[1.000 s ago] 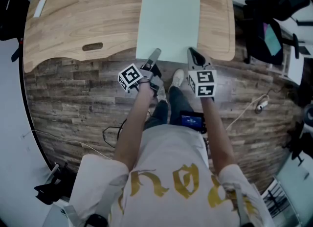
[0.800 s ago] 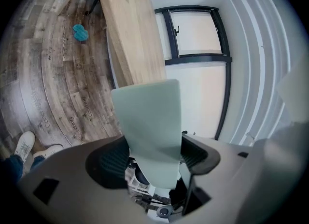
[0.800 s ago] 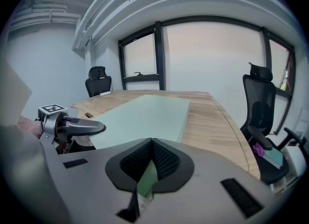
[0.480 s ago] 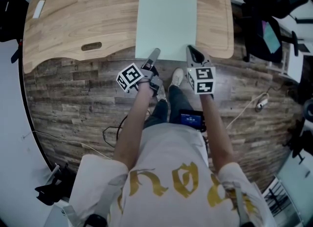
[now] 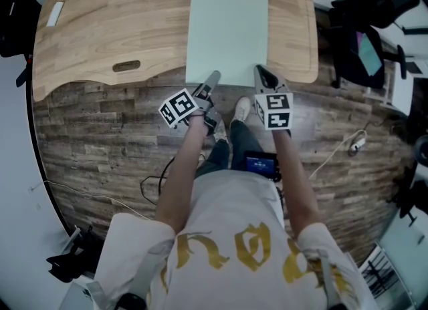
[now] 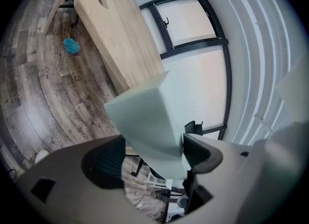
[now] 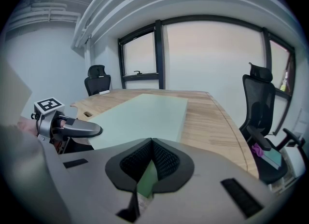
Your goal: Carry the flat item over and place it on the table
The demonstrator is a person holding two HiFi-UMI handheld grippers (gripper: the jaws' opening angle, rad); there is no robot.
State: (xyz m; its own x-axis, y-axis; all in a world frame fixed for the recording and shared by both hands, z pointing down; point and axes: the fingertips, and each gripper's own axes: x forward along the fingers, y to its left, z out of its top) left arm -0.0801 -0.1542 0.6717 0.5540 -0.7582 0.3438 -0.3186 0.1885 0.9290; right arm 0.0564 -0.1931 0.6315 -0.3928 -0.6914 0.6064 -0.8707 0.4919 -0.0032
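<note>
Head view showed the pale green sheet [image 5: 227, 35] flat on the desk [image 5: 114, 28]. With its corner between them, the left gripper [image 5: 212, 78] jaws had just been spreading. The right gripper [image 5: 260, 73] jaws pinched its edge, probably the last release left.

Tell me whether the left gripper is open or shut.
Open. The left gripper has just been opening its jaws; the green sheet sits between them, with a gap beside one pad.
</note>
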